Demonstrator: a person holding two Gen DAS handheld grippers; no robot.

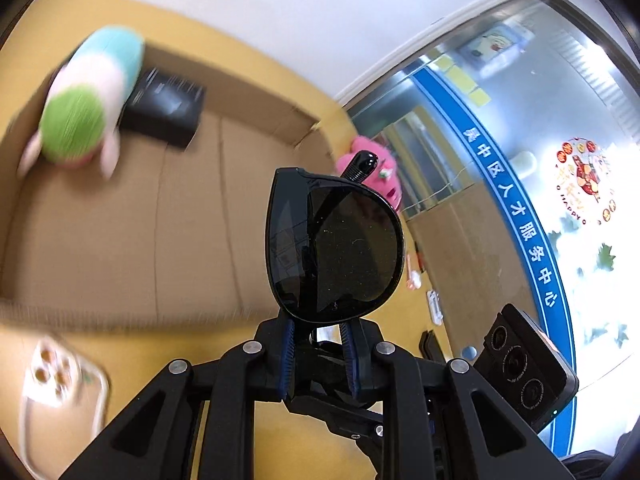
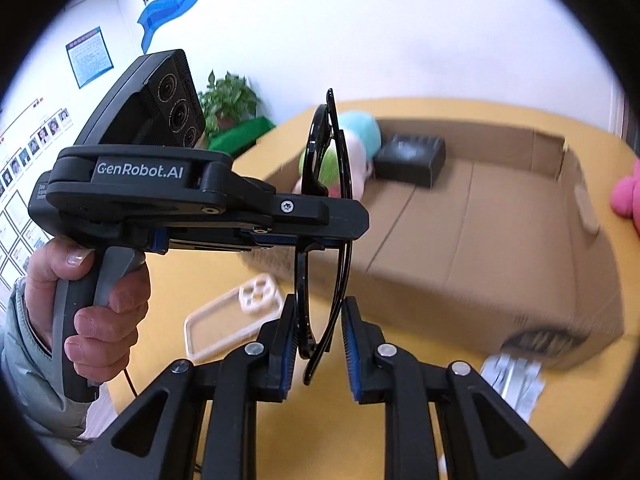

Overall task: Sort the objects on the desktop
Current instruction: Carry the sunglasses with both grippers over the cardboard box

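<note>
Folded black plastic sunglasses pinched at the rim in left hand-held gripper, aloft over open brown cardboard box. Right hand-held gripper parted around the temple arms, apparently not clamped. Light, stiff, slippery, scratch-prone; best gripped by frame, never lenses.

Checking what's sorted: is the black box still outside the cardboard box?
No, the black box sits inside the cardboard box, beside the plush toy.
</note>
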